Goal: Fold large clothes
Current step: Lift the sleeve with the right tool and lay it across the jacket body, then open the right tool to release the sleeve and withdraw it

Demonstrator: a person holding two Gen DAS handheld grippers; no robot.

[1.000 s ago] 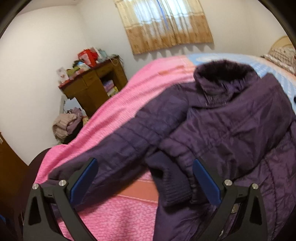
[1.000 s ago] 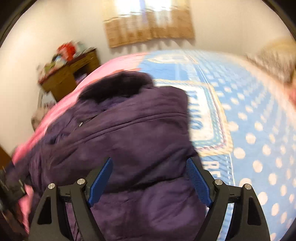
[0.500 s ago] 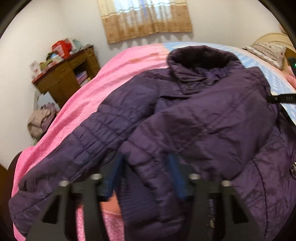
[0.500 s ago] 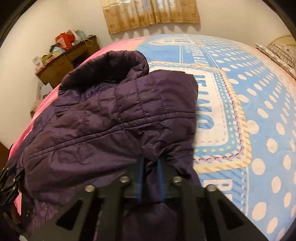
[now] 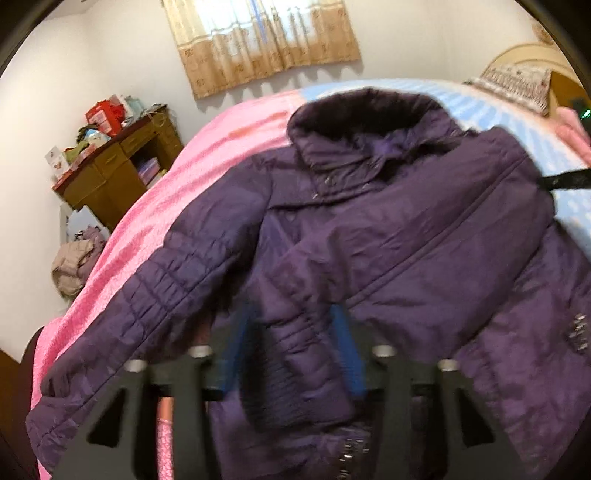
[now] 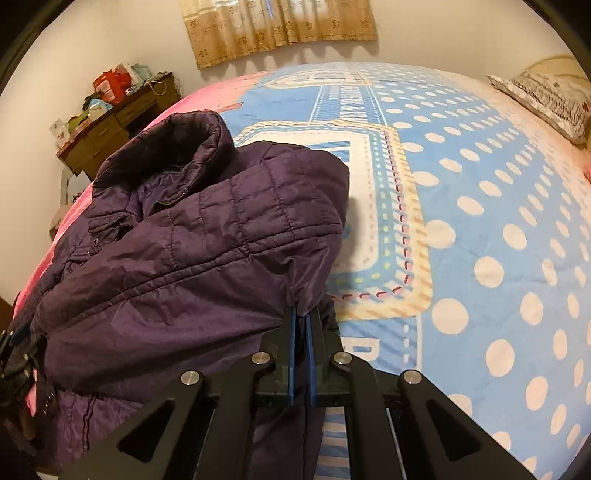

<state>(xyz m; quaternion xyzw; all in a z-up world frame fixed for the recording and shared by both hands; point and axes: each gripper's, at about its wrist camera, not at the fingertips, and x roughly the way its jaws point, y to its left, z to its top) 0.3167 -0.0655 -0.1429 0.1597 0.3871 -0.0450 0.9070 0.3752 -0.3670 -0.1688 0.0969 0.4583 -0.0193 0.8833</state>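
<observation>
Right gripper (image 6: 303, 314): blue pads pressed together, clenched on a pinch of purple fabric at the edge of the jacket (image 6: 192, 251). Pinched spot at the near end of a folded-over quilted panel, just below a stitched seam. Left gripper (image 5: 291, 354): blurred, jaws opening, with a purple sleeve (image 5: 303, 332) and its ribbed knit cuff lying between the blue pads; impossible to tell through the blur whether the pads press on it.

Outward from there, jacket spread across the bed (image 6: 480, 221), collar toward the far wall. Seen only from the left wrist: whole front of the jacket, the other sleeve stretched out over the pink blanket (image 5: 155, 221) toward the near left corner, metal studs low on the body, a heap of clothes (image 5: 74, 262) on the floor beside the wooden desk (image 5: 114, 173), and a black part of the right gripper poking in at the right edge. Seen only from the right wrist: blue dotted bedspread with a cream-bordered printed panel, bare to the right of the jacket, and the quilted lining turned up on the folded panel. Common to both: curtain (image 6: 280, 29) on the far wall, cluttered desk at left, patterned pillow (image 6: 546, 99) at far right.
</observation>
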